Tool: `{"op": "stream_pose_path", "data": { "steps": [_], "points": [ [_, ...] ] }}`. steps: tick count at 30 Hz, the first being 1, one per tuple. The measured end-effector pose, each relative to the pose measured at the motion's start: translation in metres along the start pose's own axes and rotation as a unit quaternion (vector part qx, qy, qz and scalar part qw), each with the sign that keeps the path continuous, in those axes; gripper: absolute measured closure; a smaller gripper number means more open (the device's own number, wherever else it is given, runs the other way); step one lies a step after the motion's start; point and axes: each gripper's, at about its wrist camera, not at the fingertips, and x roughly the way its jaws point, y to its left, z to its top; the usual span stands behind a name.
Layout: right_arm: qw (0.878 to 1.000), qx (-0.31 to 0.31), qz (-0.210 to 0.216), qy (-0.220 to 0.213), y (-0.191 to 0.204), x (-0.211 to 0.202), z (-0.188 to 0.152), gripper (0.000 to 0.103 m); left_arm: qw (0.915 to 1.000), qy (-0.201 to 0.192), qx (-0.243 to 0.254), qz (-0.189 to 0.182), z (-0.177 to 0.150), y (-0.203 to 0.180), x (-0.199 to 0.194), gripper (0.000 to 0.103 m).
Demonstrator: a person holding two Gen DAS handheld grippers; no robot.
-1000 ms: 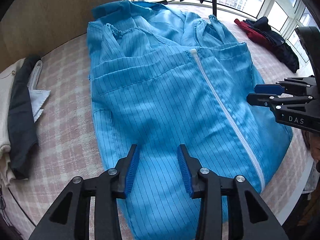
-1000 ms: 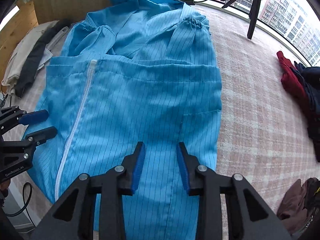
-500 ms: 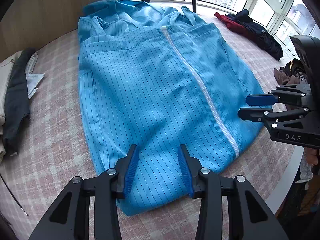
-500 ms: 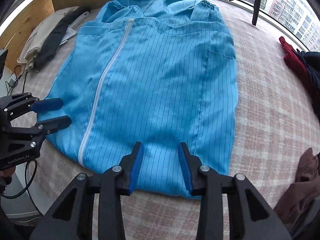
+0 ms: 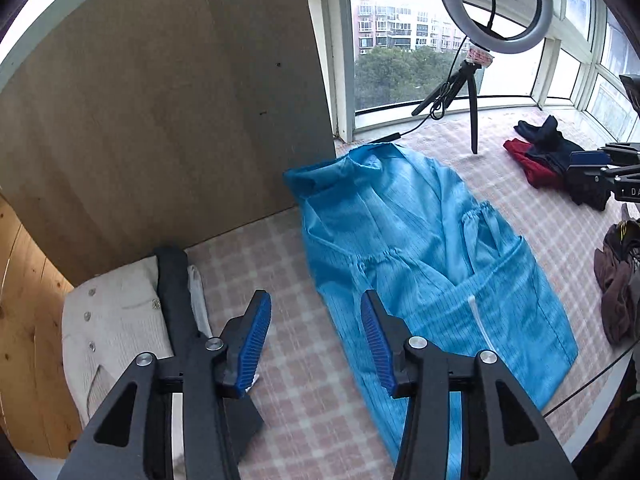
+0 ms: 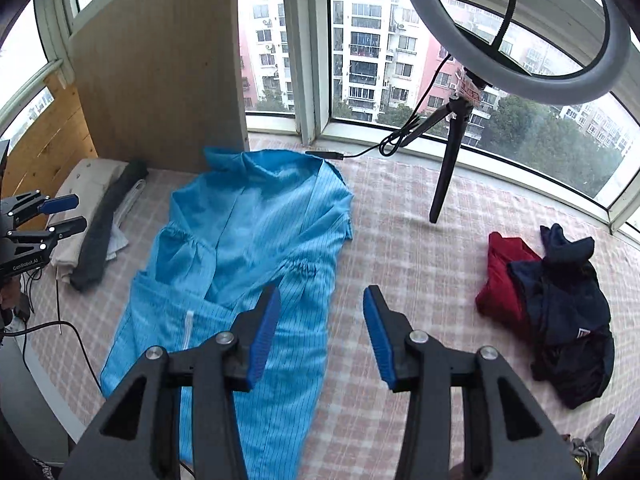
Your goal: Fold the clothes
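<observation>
A blue pinstriped zip-front garment lies flat on the pink checked table cover, collar toward the window, lower half folded up over the sleeves. It also shows in the right wrist view. My left gripper is open and empty, raised above the garment's left edge. My right gripper is open and empty, raised above the garment's right edge. Each gripper shows at the other view's edge, the right one and the left one, both with jaws apart.
Folded cream and dark clothes are stacked at the left. A red and navy pile lies at the right, brown cloth nearer the front. A ring light on a tripod stands by the window with its cable. A wooden panel rises behind.
Both grippers have lifted up and back from the garment's bottom hem, so both views now look from higher and farther. The garment lies still; both stay open.
</observation>
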Motion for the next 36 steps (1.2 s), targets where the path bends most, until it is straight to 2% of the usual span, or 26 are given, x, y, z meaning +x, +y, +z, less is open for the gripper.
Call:
{"op": "stream_pose_path", "data": {
  "steps": [3, 6, 11, 14, 17, 23, 25, 26, 27, 29, 32, 36],
  "points": [
    [1.000, 0.013, 0.014, 0.017, -0.009, 0.047, 0.026, 0.060, 0.9997, 0.020, 0.002, -0.011, 0.027, 0.002, 0.040, 0.057],
    [0.999, 0.020, 0.029, 0.041, -0.013, 0.104, 0.046, 0.059, 0.9987, 0.044, 0.024, -0.011, 0.046, -0.006, 0.083, 0.056],
    [0.997, -0.012, 0.004, 0.075, -0.010, 0.194, 0.076, 0.058, 0.9960, 0.067, 0.059, 0.004, 0.070, -0.016, 0.148, 0.055],
    [0.996, -0.022, 0.020, 0.087, -0.013, 0.231, 0.090, 0.058, 0.9952, 0.073, 0.066, 0.000, 0.080, -0.019, 0.173, 0.055],
    [0.994, -0.029, 0.046, 0.092, -0.014, 0.250, 0.102, 0.058, 0.9955, 0.072, 0.061, 0.001, 0.087, -0.017, 0.187, 0.054],
    [0.992, -0.037, 0.090, 0.081, -0.008, 0.257, 0.109, 0.059, 0.9963, 0.070, 0.044, -0.023, 0.091, -0.018, 0.202, 0.055],
    [0.991, -0.035, 0.103, 0.077, -0.005, 0.253, 0.109, 0.090, 0.9963, 0.066, 0.043, -0.034, 0.092, -0.020, 0.203, 0.069],
    [0.991, -0.034, 0.109, 0.074, -0.004, 0.251, 0.109, 0.091, 0.9962, 0.066, 0.041, -0.039, 0.093, -0.020, 0.203, 0.083],
    [0.991, -0.032, 0.112, 0.070, -0.003, 0.247, 0.110, 0.093, 0.9960, 0.067, 0.040, -0.043, 0.094, -0.020, 0.203, 0.091],
    [0.991, -0.027, 0.115, 0.056, -0.004, 0.237, 0.110, 0.095, 0.9960, 0.063, 0.037, -0.052, 0.094, -0.019, 0.199, 0.101],
    [0.992, -0.017, 0.122, 0.023, -0.004, 0.208, 0.113, 0.097, 0.9963, 0.046, 0.040, -0.060, 0.095, -0.019, 0.179, 0.101],
    [0.991, -0.022, 0.129, -0.027, 0.000, 0.152, 0.112, 0.097, 0.9965, 0.006, 0.049, -0.067, 0.093, -0.020, 0.131, 0.101]
  ]
}}
